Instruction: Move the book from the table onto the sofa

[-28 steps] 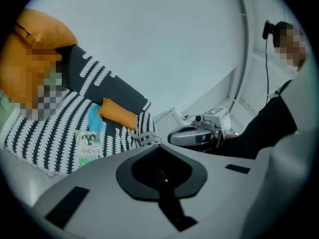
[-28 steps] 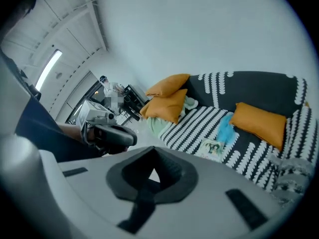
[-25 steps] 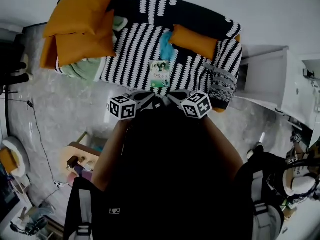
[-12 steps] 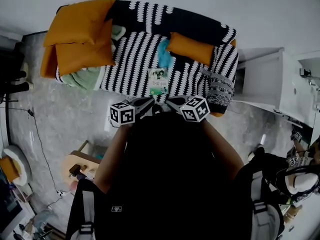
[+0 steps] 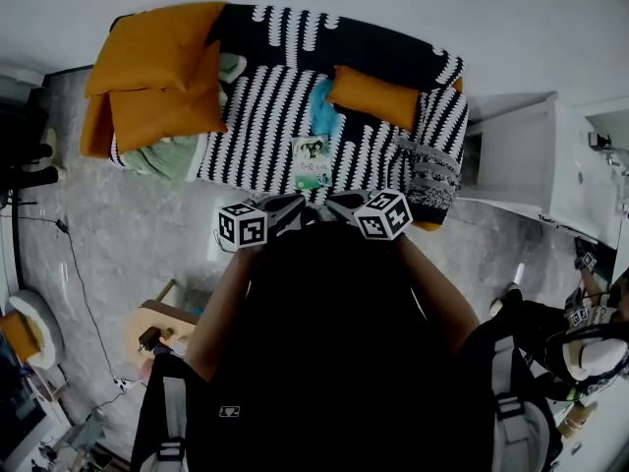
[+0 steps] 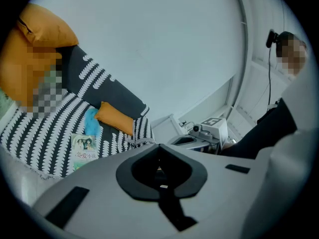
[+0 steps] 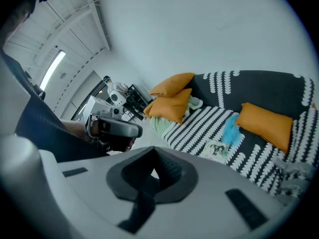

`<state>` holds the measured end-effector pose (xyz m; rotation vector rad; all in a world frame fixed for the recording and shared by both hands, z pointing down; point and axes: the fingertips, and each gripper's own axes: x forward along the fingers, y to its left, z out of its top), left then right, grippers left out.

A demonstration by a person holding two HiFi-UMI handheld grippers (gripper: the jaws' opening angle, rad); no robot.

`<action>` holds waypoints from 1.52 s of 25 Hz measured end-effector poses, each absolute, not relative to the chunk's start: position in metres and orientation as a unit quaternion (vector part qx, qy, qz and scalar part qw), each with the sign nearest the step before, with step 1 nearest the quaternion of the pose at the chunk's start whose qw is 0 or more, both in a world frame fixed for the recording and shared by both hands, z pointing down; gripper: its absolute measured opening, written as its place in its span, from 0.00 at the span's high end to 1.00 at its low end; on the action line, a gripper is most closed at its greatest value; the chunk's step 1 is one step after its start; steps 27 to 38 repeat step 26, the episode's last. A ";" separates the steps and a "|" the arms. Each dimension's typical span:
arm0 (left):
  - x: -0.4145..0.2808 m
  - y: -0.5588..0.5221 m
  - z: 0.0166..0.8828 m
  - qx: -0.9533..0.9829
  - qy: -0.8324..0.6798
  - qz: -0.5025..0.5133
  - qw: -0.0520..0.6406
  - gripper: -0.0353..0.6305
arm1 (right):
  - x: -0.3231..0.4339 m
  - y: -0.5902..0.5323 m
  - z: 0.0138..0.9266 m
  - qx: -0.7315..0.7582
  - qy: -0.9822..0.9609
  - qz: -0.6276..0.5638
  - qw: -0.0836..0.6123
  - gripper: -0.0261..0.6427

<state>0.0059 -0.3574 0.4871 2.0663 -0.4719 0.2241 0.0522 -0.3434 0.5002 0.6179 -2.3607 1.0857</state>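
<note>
The book (image 5: 312, 161), pale green with a picture on its cover, lies flat on the seat of the black-and-white patterned sofa (image 5: 265, 126). It also shows in the left gripper view as the book (image 6: 83, 150) and in the right gripper view as the book (image 7: 216, 149). My left gripper (image 5: 302, 206) and right gripper (image 5: 329, 203) hang side by side just before the sofa's front edge, a little short of the book. Both are shut with nothing between the jaws. The left gripper (image 6: 159, 156) and the right gripper (image 7: 152, 168) each see only their own closed pads.
Orange cushions (image 5: 157, 62) pile at the sofa's left end over a green blanket (image 5: 162, 150). One orange cushion (image 5: 375, 96) and a blue item (image 5: 324, 114) lie behind the book. A white cabinet (image 5: 526, 155) stands right of the sofa. A small wooden table (image 5: 157, 323) is at lower left.
The head view has shifted slightly, so the sofa sits a little differently in frame. Both grippers stay together, shut, near the sofa's front edge. The book has not moved.
</note>
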 end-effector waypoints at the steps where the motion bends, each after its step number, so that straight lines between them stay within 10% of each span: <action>1: 0.005 -0.357 0.487 0.848 -0.194 0.092 0.485 0.93 | 0.051 -0.343 0.500 0.223 -0.860 0.394 0.235 0.95; 38: 0.003 -0.341 0.485 0.849 -0.190 0.103 0.482 0.93 | 0.042 -0.326 0.503 0.208 -0.865 0.375 0.261 0.95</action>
